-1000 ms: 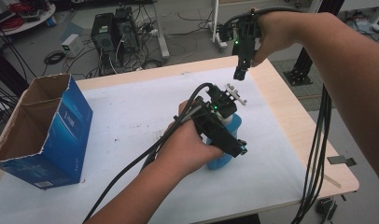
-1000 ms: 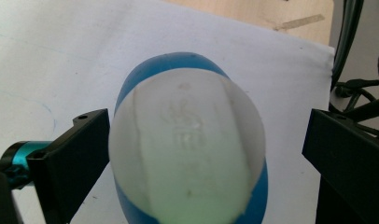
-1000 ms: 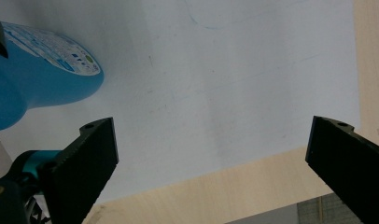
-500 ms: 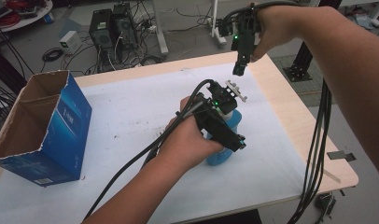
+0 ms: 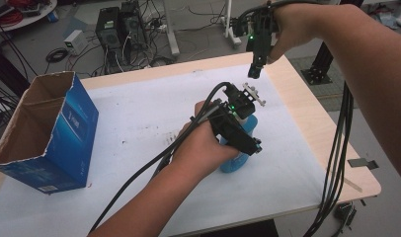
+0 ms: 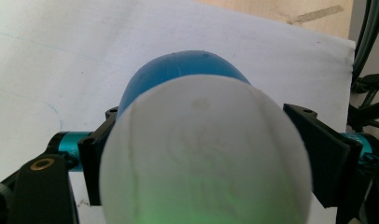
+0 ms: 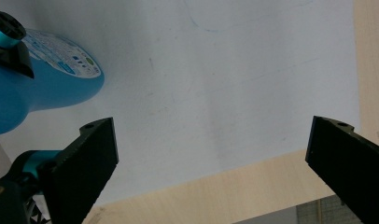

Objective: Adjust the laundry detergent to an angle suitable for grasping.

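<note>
- The blue bottle (image 5: 238, 160) stands on the white sheet (image 5: 139, 113) of the table (image 5: 317, 123), near the middle and toward the person's side; its white cap (image 6: 204, 154) faces the left gripper's camera.
- The left gripper (image 5: 248, 143) comes down over the bottle's top; its jaws have just been closing and now sit against both flanks of the cap, so the grip looks made or very nearly so.
- The right gripper (image 5: 254, 71) hangs above the far edge of the table, well apart from the bottle; its jaws are spread wide with nothing between them.
- The open cardboard box (image 5: 45, 133) stands at the left of the sheet, apart from both hands.
- Judgement: reaching and clamping look done; lifting or twisting the cap is yet to come, and the right gripper has no part so far.
</note>
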Tool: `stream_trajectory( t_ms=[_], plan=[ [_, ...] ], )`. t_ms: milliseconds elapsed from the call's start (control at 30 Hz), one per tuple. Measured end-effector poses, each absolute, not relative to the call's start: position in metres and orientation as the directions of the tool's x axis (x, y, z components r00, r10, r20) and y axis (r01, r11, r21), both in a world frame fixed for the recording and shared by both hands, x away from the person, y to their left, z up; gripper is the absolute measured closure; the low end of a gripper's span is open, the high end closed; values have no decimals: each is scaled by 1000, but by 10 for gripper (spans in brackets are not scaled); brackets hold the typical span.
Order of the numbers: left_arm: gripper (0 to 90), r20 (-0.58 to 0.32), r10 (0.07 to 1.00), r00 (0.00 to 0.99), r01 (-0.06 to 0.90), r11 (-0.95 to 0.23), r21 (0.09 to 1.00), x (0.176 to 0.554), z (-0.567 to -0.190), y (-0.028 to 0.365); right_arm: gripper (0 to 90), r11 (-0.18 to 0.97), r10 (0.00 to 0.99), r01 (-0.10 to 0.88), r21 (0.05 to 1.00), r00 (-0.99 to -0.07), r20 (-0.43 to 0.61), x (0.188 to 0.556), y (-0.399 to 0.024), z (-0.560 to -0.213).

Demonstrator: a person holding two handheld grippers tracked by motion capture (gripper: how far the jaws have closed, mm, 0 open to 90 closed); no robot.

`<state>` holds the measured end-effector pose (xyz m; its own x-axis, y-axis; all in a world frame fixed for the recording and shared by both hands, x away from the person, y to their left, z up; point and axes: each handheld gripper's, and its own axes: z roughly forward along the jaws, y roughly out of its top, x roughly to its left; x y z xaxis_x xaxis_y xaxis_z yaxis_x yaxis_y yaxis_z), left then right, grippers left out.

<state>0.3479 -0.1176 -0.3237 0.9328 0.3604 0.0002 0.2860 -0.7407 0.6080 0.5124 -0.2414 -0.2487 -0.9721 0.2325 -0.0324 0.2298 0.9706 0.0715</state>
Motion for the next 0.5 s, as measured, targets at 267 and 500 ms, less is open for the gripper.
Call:
stream_trajectory(
  t_ms=[267,500],
  plan=[
    [240,12,365,931,284,-745,604,348,-324,-119,16,969,242,240,66,-970,-32,511,-245,-249],
    [273,30,373,927,282,-747,602,348,-324,-120,16,969,242,240,68,-970,-34,511,-245,-249]
  ],
)
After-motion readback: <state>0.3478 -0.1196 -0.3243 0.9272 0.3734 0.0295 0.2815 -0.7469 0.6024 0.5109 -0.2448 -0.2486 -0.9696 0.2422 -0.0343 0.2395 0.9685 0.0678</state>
